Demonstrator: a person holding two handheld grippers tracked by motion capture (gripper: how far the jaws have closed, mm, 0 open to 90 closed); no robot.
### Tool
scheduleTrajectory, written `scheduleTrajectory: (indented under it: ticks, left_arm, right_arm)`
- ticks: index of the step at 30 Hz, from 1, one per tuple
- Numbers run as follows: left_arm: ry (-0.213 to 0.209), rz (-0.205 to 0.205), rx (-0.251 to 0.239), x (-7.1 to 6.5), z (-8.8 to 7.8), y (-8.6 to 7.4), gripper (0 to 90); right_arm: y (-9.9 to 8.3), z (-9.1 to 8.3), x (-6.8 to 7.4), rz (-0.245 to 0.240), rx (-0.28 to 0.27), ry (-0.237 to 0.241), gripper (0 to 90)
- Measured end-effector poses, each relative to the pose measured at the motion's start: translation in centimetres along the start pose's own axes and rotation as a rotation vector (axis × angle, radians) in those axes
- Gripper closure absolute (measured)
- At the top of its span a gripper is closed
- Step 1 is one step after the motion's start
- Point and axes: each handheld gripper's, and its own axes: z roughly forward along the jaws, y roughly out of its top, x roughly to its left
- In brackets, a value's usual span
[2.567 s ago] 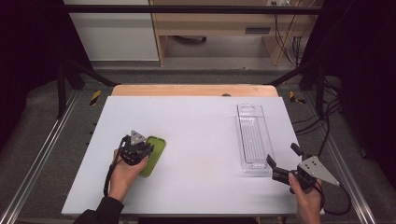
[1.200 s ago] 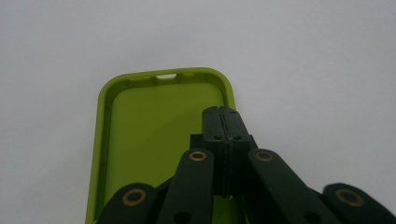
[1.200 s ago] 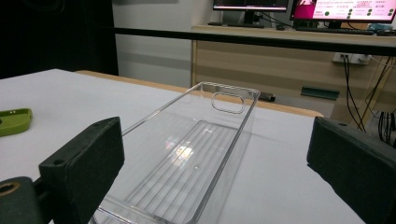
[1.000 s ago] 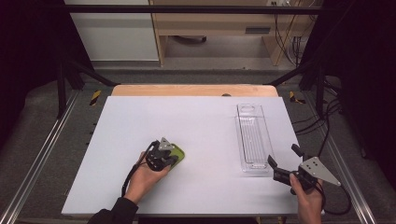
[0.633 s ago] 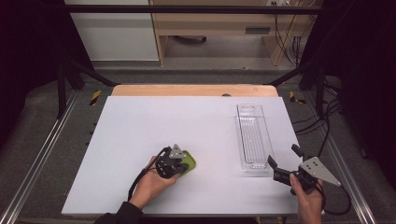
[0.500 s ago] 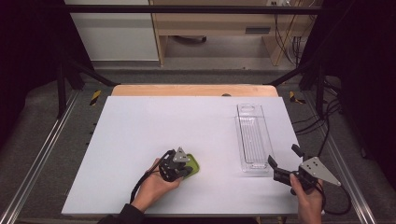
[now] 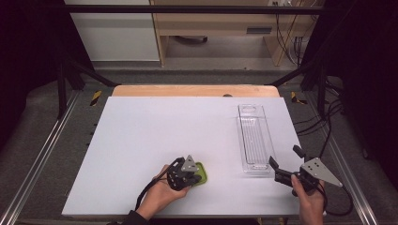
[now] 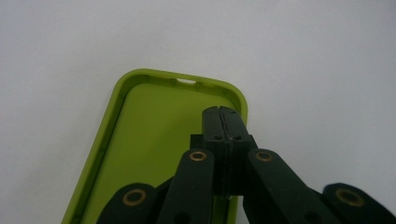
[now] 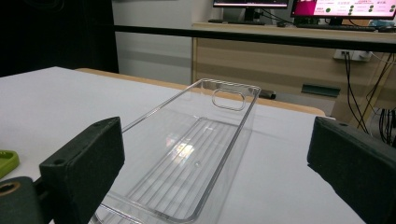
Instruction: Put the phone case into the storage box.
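A lime-green phone case lies open side up on the white table. My left gripper is shut on the case's right rim, near one end. From above, the case peeks out just right of that gripper, near the front middle of the table. My right gripper stands open at the front right, with nothing between its pads. It faces the near end of a clear plastic tray, which is empty. The case's corner shows at the left edge of the right gripper view.
The clear tray runs lengthwise toward the back on the right side of the table. A wooden strip borders the far edge. Metal rails flank the table, and cables hang at the right.
My left gripper has moved the green case from the left side rightward and nearer the front, to the front middle. The right gripper and the tray have stayed put.
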Motion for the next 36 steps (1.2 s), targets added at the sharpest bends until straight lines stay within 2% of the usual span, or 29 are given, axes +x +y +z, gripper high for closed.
scheduleTrajectory:
  ticks: [6,21,36]
  left_arm:
    - [-0.015,0.013,-0.004,-0.7,0.1,0.0,90.0]
    - [-0.036,0.021,-0.009,-1.2,0.1,0.0,90.0]
    - [-0.04,0.035,-0.004,-1.6,1.2,1.3,90.0]
  right_arm:
    - [0.0,0.0,0.0,-0.003,-0.001,0.002,4.3]
    - [0.0,0.1,0.1,-0.003,0.003,0.004,4.3]
    - [-0.1,0.1,0.0,0.001,0.003,0.005,4.3]
